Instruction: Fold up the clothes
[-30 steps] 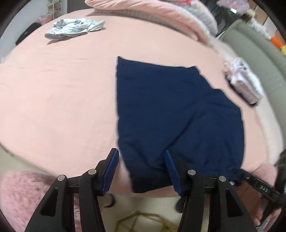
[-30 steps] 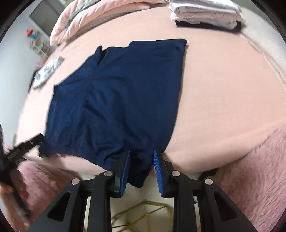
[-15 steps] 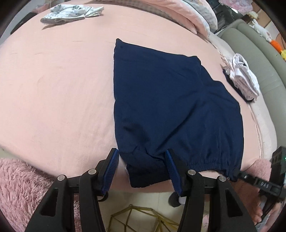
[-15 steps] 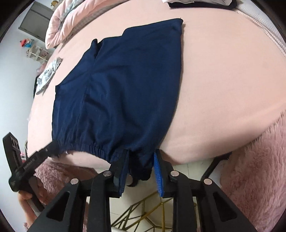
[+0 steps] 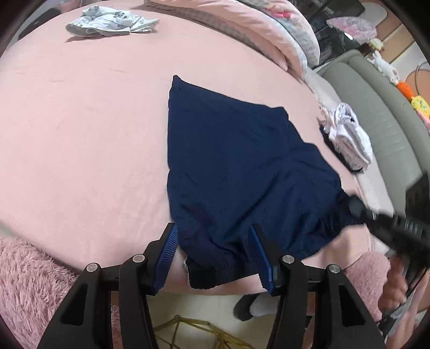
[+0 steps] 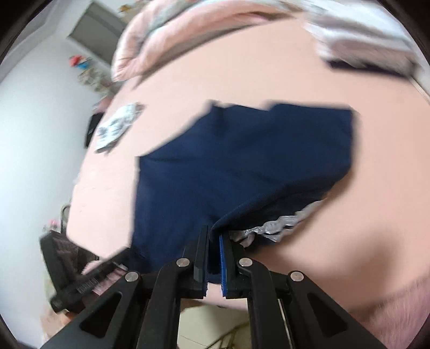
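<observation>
Left wrist view: navy shorts [image 5: 242, 171] lie flat on the pink bed [image 5: 80, 134], waistband at the near edge, legs running away toward the pillows. Left tool [image 5: 213, 255] is spread wide, its fingers straddling the left end of the waistband without pinching it; cloth sits between the pads but looks loose. Right tool [image 5: 360, 208] enters from the right, blurred, at the far right end of the waistband. A crumpled white garment [image 5: 107, 24] lies well apart at the far left; a folded pile [image 5: 346, 139] sits near the right bed edge.

Right wrist view: heavily blurred. Right tool [image 6: 213, 257] is pressed together on the right waistband corner of the shorts [image 6: 242, 161], which is raised off the bed [image 6: 349, 228], grey lining showing beneath. Left tool [image 6: 107, 265] shows low at left.

Judgement: the waistband runs left to right between both tools, so a fold across would carry the lifted right corner leftward over the cloth; the left corner is not yet gripped.
</observation>
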Tool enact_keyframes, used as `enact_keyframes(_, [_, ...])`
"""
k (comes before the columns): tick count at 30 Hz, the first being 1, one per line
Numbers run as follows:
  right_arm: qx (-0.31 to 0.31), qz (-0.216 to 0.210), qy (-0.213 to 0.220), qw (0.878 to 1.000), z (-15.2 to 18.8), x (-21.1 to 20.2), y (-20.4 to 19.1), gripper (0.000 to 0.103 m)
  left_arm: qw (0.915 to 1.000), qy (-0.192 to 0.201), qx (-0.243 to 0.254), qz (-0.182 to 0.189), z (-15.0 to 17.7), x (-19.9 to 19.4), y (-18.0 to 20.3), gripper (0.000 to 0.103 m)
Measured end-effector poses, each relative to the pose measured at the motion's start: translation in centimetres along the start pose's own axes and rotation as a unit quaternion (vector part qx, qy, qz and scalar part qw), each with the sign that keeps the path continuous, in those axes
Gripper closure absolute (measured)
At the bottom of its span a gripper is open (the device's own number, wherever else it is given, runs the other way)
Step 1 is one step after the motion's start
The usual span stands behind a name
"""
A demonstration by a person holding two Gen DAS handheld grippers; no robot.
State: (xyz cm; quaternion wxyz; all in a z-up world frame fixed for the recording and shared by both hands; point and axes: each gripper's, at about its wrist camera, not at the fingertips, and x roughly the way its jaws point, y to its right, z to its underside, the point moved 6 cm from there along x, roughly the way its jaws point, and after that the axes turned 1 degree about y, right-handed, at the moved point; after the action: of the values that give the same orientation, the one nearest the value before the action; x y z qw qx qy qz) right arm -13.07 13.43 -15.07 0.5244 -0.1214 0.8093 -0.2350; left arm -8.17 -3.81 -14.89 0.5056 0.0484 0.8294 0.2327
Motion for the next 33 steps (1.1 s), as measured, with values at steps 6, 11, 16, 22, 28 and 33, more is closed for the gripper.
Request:
enact_keyframes(6, [-0.06,-0.01,-0.078,0.995,-0.9,8.2,-5.4,0.097,0.9999,-0.003,-0.014,0.009,0.1,0.1,-0.8,0.053])
enact_keyframes(11, [-0.042,-0.044,-0.094,0.994,0.3,8.3,-5.3,0.086,0.999,-0.009,-0.012,0.042,-0.5,-0.6,-0.5,0.053])
enact_keyframes(16, [-0.012,-0.085,-0.016,0.996,-0.9,3.0,-4.5,0.071,0.9947,-0.011,0.04,0.094,-2.8,-0.9,3.2,0.053])
enact_keyframes(22, [0.013,-0.004,-0.011,1.0,-0.2,3.5,0.5,0.071,0.9888,-0.092,0.076,0.091,-4.1,5.0,7.0,0.053])
enact_keyframes(28, [0.017,0.038,-0.039,0.998,1.2,4.2,3.0,0.071,0.9813,-0.146,0.1,0.076,-2.8,7.5,8.5,0.098])
enact_keyframes(33, [-0.009,0.017,-0.011,1.0,0.0,2.9,0.3,0.071,0.9871,-0.097,0.1,0.079,-4.1,4.2,8.4,0.098])
